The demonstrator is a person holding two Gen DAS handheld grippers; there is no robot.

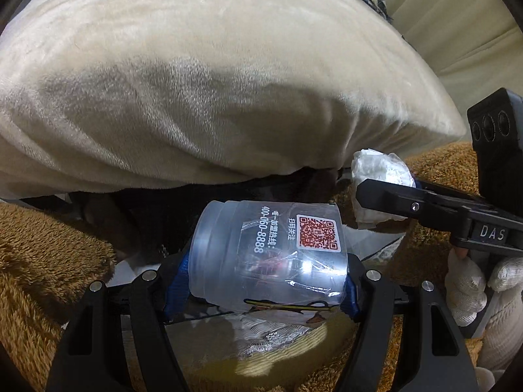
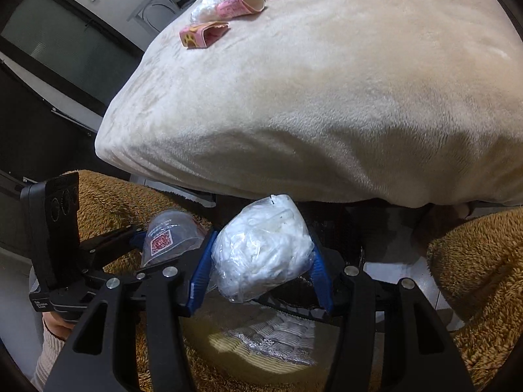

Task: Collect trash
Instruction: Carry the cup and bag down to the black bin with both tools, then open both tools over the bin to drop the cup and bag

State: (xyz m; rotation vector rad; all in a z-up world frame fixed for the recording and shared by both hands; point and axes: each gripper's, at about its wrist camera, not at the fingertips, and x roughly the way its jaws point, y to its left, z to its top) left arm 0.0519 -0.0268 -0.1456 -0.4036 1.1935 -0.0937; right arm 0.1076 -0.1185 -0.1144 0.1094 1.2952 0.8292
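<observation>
Clear plastic cup [image 1: 268,254] clamped sideways in left gripper [image 1: 266,281], jaws partly closed on its walls; white crumpled bag [image 2: 261,248] pinched likewise in right gripper [image 2: 258,271]. Both hanging over a shiny lined bin [image 2: 274,336] just below, beside cream cushion [image 2: 327,98]. Best lowered straight, released only once over the opening. More wrappers [image 2: 225,16] waiting atop cushion.

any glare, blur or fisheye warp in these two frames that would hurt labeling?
Left wrist: specular glare on the clear plastic cup, print still readable; strong barrel warp bulges the cream blanket. Right wrist: sharp, the white wad in plastic evenly lit, dark vignette at the corners, deep shadow under the blanket edge.
</observation>
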